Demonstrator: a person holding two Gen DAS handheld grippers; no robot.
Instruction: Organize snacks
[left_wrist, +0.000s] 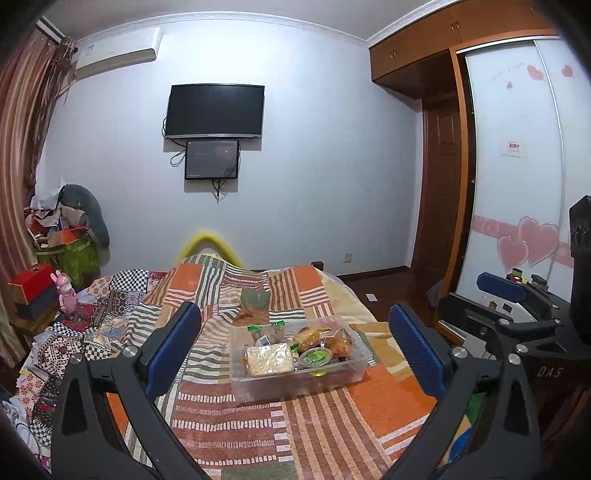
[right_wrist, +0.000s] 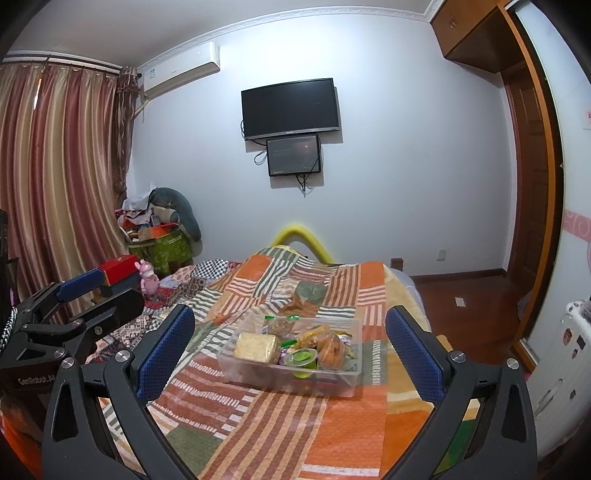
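A clear plastic box (left_wrist: 295, 391) sits on the patchwork blanket, holding several snacks: a pale yellow wrapped block (left_wrist: 269, 358), a green jelly cup (left_wrist: 314, 357) and orange-brown packets (left_wrist: 332, 339). My left gripper (left_wrist: 293, 312) is open and empty, held short of the box, which shows between its blue pads. In the right wrist view the same box (right_wrist: 280, 380), yellow block (right_wrist: 256, 347) and jelly cup (right_wrist: 301, 358) lie ahead of my right gripper (right_wrist: 290, 313), also open and empty. The two grippers are side by side, the left gripper (right_wrist: 92, 295) to the left of the right gripper (left_wrist: 509, 295).
A green-brown packet-like thing (left_wrist: 255, 301) lies on the blanket beyond the box. Left of the bed are a pink bunny toy (left_wrist: 66, 295), a red box (left_wrist: 31, 278) and a cluttered green bag (left_wrist: 74, 251). The wardrobe's sliding door (left_wrist: 517, 166) and wooden floor (left_wrist: 388, 291) are on the right.
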